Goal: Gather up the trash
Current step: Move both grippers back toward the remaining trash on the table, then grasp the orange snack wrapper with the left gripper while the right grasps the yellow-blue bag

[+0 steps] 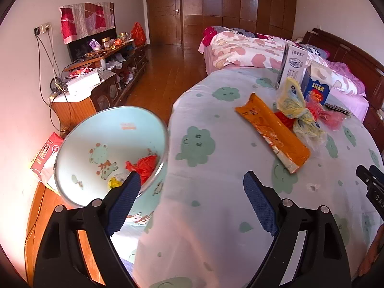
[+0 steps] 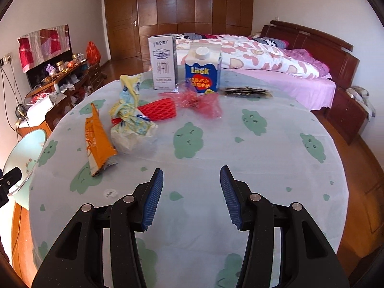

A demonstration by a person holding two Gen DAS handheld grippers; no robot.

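Right wrist: orange wrapper (image 2: pixel 97 141) lies lengthwise, pointing away.

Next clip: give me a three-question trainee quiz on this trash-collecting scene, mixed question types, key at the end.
1. True or false: the left tongs hold the orange snack wrapper.
2. Which carton has a round white cap? A) blue LOOK carton B) white milk carton
3. Fill in: the pale blue trash bin already contains a crumpled ____ plastic bag.

Key: 1 false, since both the left tongs and the right tongs are open and empty. 2 A. 3 red.
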